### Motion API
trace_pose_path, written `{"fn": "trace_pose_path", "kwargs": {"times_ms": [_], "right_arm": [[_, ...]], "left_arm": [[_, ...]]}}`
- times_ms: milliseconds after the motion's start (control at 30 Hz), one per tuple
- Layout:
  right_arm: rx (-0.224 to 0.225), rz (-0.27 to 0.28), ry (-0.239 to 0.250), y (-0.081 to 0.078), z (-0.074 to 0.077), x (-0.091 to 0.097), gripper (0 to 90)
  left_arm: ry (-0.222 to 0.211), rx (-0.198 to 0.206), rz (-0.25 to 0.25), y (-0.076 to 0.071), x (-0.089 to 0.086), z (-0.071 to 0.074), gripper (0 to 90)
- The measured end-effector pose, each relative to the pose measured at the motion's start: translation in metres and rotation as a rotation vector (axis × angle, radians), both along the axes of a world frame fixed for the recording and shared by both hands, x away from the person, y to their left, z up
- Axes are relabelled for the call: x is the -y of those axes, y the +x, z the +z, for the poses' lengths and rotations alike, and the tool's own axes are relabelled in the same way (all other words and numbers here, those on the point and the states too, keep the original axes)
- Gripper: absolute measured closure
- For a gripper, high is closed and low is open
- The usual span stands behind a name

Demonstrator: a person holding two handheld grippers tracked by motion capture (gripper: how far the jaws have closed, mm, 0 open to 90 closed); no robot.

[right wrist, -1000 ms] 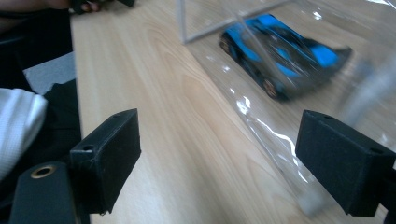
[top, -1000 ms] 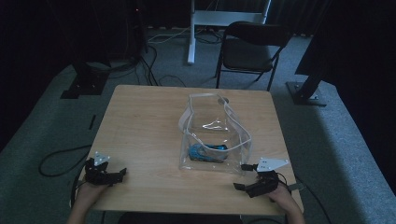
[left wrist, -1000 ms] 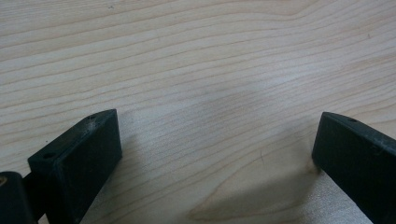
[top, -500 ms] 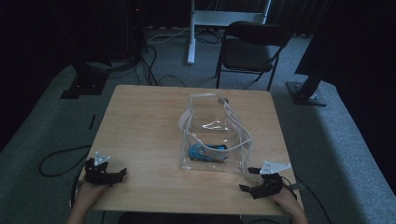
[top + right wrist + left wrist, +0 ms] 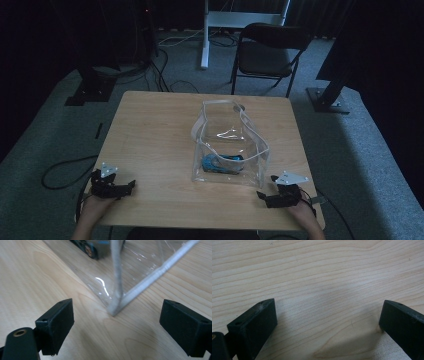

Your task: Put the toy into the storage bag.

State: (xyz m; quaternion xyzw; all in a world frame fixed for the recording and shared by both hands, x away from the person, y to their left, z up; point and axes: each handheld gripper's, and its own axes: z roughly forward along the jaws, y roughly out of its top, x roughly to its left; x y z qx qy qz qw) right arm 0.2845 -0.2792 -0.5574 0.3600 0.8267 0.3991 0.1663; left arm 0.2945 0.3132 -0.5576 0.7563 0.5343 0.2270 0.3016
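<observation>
Clear bag (image 5: 230, 150) upright mid-table (image 5: 150, 130), blue thing (image 5: 220, 162) inside, right gripper (image 5: 272, 198) jaws wide apart near its corner, left gripper (image 5: 117, 187) jaws apart too, well off

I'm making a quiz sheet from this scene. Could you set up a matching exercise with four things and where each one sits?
Things:
1. clear bag
2. blue item
3. left gripper
4. folding chair

Places:
A. on the floor beyond the table's far edge
B. near the table's front left corner
C. middle of the table
D. inside the bag, at its bottom

Pairs: 1-C, 2-D, 3-B, 4-A
</observation>
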Motion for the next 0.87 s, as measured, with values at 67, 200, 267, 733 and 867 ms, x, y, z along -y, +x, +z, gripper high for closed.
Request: {"fn": "trace_pose_path", "kwargs": {"times_ms": [67,200,267,733,867], "right_arm": [[0.004,-0.044,-0.007,0.001,-0.001,0.0,10.9],[-0.028,-0.077,0.001,0.003,-0.004,0.0,10.9],[-0.057,-0.076,0.0,0.004,-0.005,-0.001,10.9],[-0.043,-0.166,-0.055,0.006,-0.006,-0.011,10.9],[-0.043,-0.171,-0.055,0.007,-0.006,-0.011,10.9]], "left_arm": [[0.0,0.0,0.0,0.0,0.0,0.0,1.9],[0.0,0.0,0.0,0.0,0.0,0.0,2.0],[0.0,0.0,0.0,0.0,0.0,0.0,1.9],[0.002,-0.002,-0.001,0.0,0.0,0.0,1.9],[0.002,-0.002,-0.001,0.0,0.0,0.0,1.9]]}}
